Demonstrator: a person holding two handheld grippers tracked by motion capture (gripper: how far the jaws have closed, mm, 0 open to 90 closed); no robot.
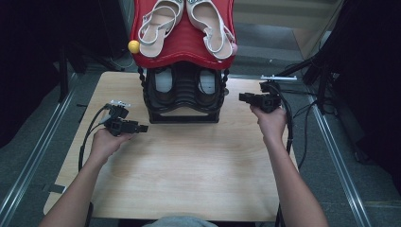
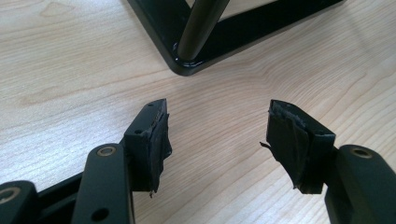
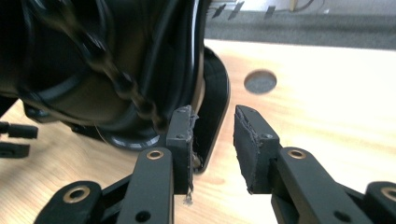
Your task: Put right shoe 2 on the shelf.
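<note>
Flanking the upright black shoe rack (image 1: 183,97), left claw (image 1: 142,128), right claw (image 1: 243,98), both parted

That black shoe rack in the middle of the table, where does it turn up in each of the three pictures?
High view: the black shoe rack stands at the table's far middle, under a red tray of sandals.
Left gripper view: its base corner is at top centre, above the open jaws.
Right gripper view: its dark frame is at upper left.
Shared landmark: the light wooden table.
</note>
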